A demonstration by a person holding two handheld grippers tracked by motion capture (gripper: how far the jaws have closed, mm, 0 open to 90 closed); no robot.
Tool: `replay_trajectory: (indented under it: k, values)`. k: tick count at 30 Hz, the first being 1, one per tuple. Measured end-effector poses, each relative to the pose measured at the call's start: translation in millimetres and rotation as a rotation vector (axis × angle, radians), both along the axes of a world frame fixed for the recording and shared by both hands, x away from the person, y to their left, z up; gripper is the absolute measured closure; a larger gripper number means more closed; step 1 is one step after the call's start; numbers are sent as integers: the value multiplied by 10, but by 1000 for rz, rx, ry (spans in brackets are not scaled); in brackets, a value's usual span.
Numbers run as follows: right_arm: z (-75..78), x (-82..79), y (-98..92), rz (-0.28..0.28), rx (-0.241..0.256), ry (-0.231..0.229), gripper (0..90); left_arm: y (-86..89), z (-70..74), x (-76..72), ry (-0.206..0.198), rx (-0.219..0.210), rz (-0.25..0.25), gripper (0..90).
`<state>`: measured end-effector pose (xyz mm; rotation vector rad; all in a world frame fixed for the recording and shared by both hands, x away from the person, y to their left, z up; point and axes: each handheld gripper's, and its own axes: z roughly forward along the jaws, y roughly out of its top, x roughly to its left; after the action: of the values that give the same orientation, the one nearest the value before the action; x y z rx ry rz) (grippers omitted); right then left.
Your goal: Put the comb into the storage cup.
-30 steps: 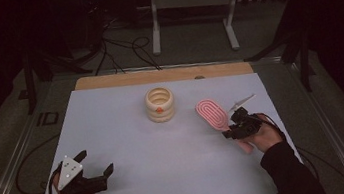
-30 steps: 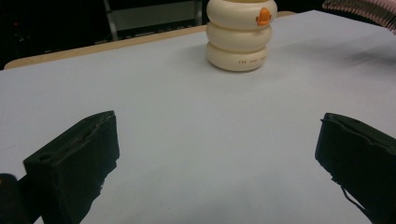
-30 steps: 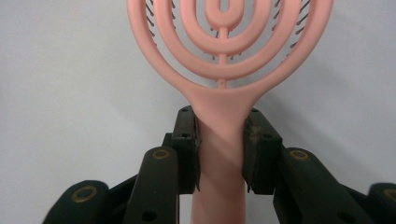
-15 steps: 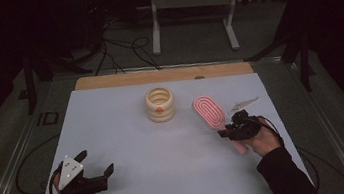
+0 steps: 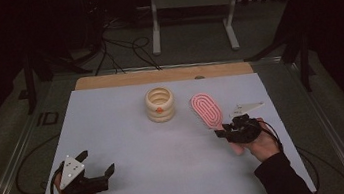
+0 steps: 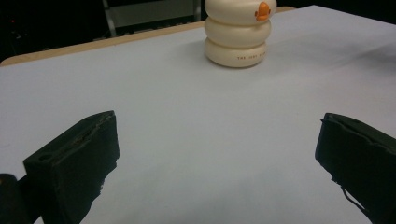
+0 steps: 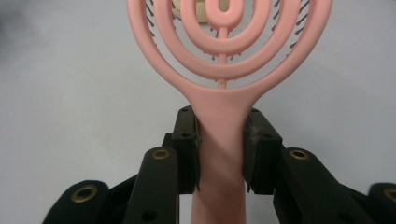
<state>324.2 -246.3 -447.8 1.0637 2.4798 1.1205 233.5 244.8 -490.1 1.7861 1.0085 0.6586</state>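
At table's right, right tool (image 5: 226, 130) clamps pink hairbrush (image 5: 206, 110) handle; left tool (image 5: 97, 164) jaws spread, empty.

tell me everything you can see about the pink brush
The pink brush looks like plastic: an oval open head of nested loops joined by a thin central rib, with dark bristles showing through the gaps, and a flat handle. The right gripper is clamped on the handle just below the head. In the high view the head points away from the person, right of the cream ringed container.
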Motion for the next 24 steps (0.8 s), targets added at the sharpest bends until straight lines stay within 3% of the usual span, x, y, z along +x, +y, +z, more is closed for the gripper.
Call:
replay_trajectory:
  k: [24]
  values:
    - [12, -171, -22, 2, 60, -52, 696, -16, -23, 17, 12, 4, -2, 6]
